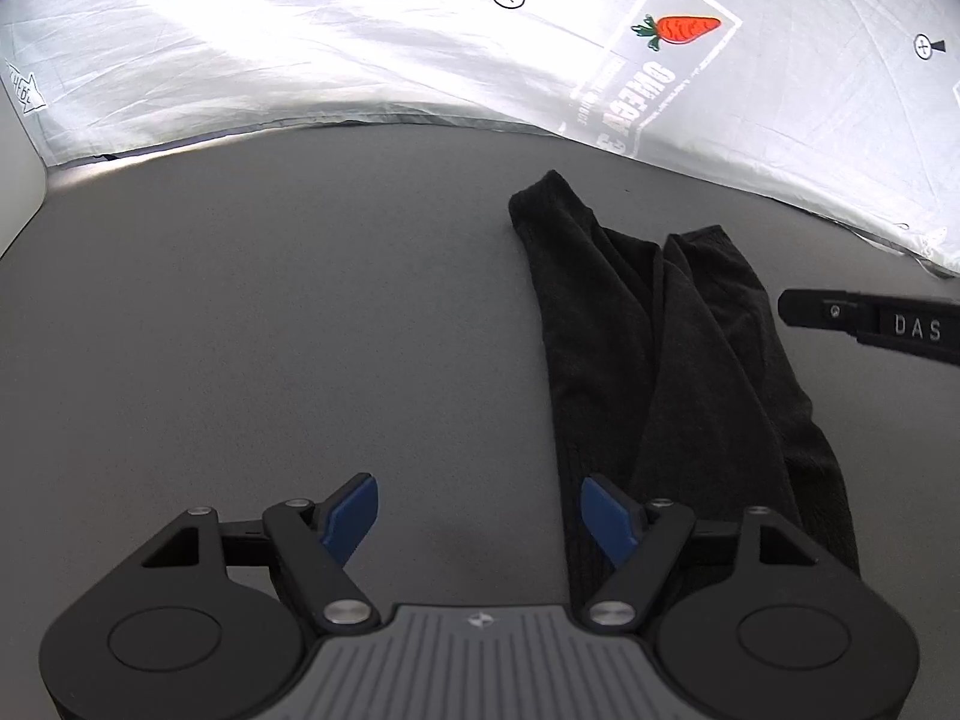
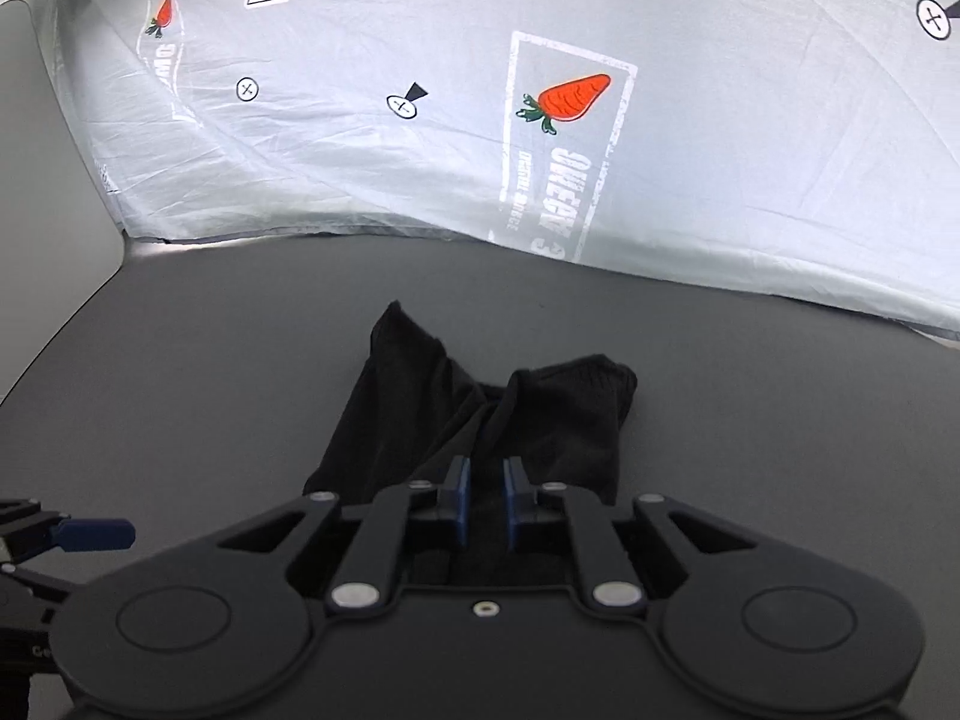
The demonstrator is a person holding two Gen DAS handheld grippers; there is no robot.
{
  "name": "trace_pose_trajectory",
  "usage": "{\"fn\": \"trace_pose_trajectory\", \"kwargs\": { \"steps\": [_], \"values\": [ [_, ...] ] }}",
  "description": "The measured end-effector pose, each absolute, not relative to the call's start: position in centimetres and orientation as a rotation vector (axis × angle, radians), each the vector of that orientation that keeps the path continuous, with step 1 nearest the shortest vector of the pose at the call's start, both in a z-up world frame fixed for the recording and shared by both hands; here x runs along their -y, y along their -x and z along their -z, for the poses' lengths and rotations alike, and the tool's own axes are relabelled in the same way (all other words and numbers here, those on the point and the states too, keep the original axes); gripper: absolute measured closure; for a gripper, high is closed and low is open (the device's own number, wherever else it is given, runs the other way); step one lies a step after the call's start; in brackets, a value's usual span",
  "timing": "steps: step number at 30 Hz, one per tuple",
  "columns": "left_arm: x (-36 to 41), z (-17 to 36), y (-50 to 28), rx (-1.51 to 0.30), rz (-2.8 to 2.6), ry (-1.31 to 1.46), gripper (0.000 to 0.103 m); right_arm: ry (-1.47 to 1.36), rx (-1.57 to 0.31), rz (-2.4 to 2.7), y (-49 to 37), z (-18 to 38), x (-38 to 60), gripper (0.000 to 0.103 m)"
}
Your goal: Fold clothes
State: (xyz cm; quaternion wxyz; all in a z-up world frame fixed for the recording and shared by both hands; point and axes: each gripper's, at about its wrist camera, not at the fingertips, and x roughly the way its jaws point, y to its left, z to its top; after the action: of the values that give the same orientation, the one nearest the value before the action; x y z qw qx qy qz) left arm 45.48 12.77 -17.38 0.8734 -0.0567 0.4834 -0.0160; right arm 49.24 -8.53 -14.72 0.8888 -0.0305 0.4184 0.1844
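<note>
So the black garment (image 1: pixel 672 360) is lying bunched lengthwise on the grey desk (image 1: pixel 270 330), near the white printed sheet (image 1: pixel 420 60) with the carrot logo (image 2: pixel 567 99). Left gripper (image 1: pixel 480 519) has its jaws wide apart, nothing in them, right blue pad over the garment's near edge. Right gripper (image 2: pixel 483 501) has its jaws nearly together, over the cloth; can't tell if they're pinching it.

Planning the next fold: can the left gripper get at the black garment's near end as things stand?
Probably yes. The left gripper is open, its right finger already over the black garment, with only bare grey table beside it. The right gripper sits farther along.
</note>
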Motion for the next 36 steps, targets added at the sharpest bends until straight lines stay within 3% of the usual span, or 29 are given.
{"fn": "trace_pose_trajectory", "kwargs": {
  "steps": [7,9,10,12,13,20,36],
  "values": [
    [-10.6,17.2,-40.4,-1.048,0.136,0.155,0.029,-0.011,-0.995,-0.361,-38.5,15.9,11.1,0.092],
    [-10.6,17.1,-39.8,-1.047,0.161,0.213,0.05,-0.034,-1.02,-0.352,-37.3,16.5,11.6,0.095],
    [-10.5,17.0,-39.6,-1.047,0.183,0.237,0.055,-0.034,-1.021,-0.348,-37.0,16.6,11.7,0.096],
    [-10.2,16.9,-39.4,-1.041,0.226,0.285,0.079,-0.06,-1.006,-0.351,-37.0,16.4,12.0,0.096],
    [-10.0,17.0,-39.5,-1.037,0.246,0.311,0.083,-0.084,-0.996,-0.357,-37.3,16.3,12.1,0.096],
    [-8.3,20.5,-41.0,-1.078,0.225,0.323,0.085,-0.068,-1.023,-0.415,-40.0,18.7,10.0,0.096],
    [-11.2,21.4,-41.6,-1.094,0.227,0.474,0.097,-0.116,-1.07,-0.391,-40.9,19.6,11.8,0.098]
  ]
}}
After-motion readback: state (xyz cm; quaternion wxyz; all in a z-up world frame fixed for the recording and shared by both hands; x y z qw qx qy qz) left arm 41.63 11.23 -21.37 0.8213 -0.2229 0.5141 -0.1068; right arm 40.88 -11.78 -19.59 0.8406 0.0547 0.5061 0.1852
